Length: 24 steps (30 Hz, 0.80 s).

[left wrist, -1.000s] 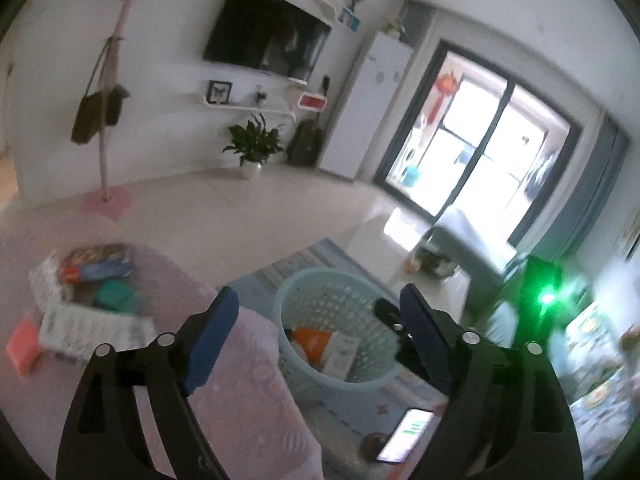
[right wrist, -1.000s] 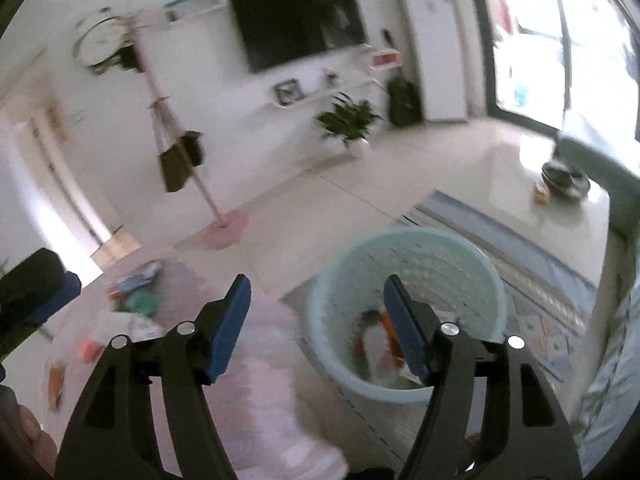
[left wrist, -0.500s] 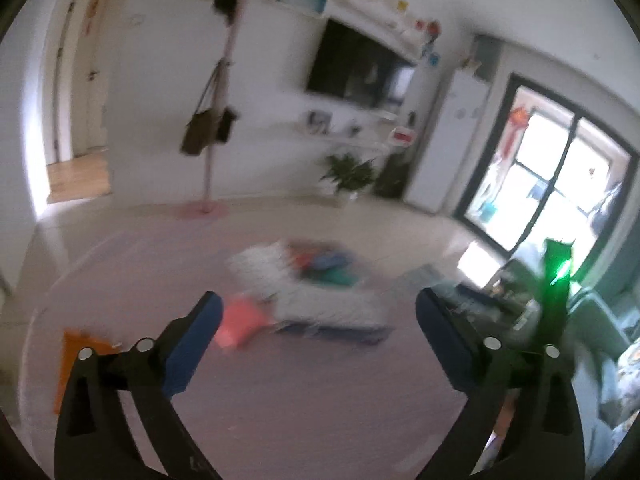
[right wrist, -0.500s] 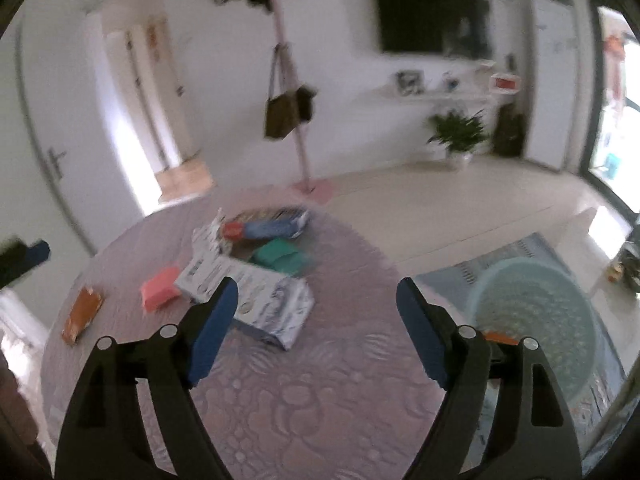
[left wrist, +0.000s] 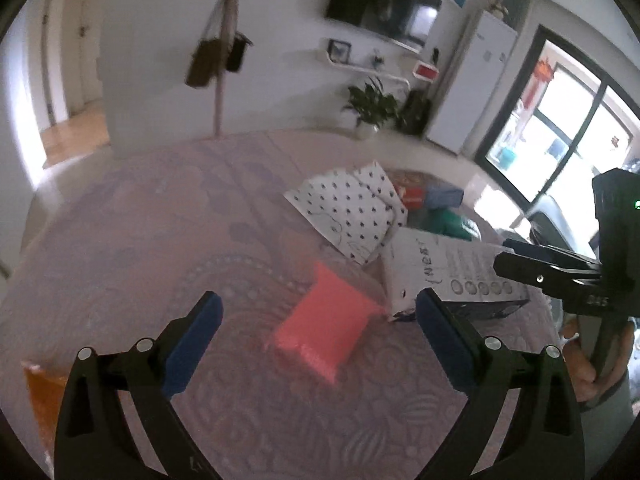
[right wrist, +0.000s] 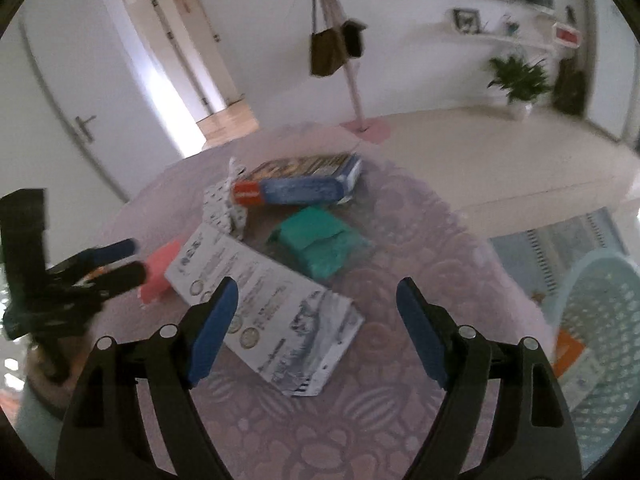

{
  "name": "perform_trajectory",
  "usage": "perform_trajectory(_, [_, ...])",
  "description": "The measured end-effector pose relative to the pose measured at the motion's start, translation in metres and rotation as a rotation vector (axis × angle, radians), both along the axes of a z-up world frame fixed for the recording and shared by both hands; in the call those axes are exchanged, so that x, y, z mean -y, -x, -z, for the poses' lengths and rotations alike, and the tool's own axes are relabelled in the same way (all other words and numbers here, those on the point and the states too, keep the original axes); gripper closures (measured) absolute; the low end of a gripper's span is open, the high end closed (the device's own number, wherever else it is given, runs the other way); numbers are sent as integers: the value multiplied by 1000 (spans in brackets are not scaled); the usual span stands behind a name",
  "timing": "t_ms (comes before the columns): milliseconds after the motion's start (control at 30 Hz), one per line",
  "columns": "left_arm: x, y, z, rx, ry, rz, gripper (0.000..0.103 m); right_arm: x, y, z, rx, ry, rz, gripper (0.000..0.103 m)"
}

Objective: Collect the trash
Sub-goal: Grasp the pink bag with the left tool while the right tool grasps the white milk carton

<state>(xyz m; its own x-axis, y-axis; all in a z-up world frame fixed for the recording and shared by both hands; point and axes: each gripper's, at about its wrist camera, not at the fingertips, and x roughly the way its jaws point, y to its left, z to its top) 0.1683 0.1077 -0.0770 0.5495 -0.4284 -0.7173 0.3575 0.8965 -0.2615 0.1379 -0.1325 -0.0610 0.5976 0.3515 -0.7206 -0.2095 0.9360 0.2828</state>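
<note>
Both tools are released and empty, jaws just widened: the left tool (left wrist: 318, 314) hangs over the pink plastic packet (left wrist: 326, 326), the right tool (right wrist: 316, 306) over the white printed carton (right wrist: 276, 312) on the round lilac-clothed worktop (right wrist: 400, 420).

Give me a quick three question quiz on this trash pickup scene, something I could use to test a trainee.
1. True or false: the left gripper is shut on the pink packet.
2. Which item lies nearest ahead of the right gripper? A) the white printed box B) the green pouch C) the blue toothpaste box
3. Fill in: the light blue basket stands on the ____.

Key: 1 false, its fingers stand open with nothing held. 2 A. 3 floor, beside the table.
</note>
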Motion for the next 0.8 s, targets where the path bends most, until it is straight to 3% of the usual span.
perform_trajectory(100, [4,-1,10,-33,5,43,11,-9,5,3,-10,-5,-67,26])
perform_trajectory(367, [18,8,12,2,-128,69,26,-41,33,5,4,69,-191,26])
perform_trajectory(433, [17,10,12,6,-147,62,33,-49,41,6,9,95,-224,26])
perform_trajectory(500, [13,14,11,13,-172,46,46,-55,46,7,12,111,-264,26])
perform_trajectory(533, [12,15,10,11,-170,38,49,-57,50,7,12,114,-278,26])
perform_trajectory(600, [2,19,8,-1,-154,11,65,-61,55,8,21,135,-293,26])
perform_trajectory(733, [-16,21,9,-11,-36,-40,65,-70,46,6,56,224,-267,26])
perform_trajectory(800, [-14,25,7,16,-52,-63,65,-76,37,7,56,265,-259,26])
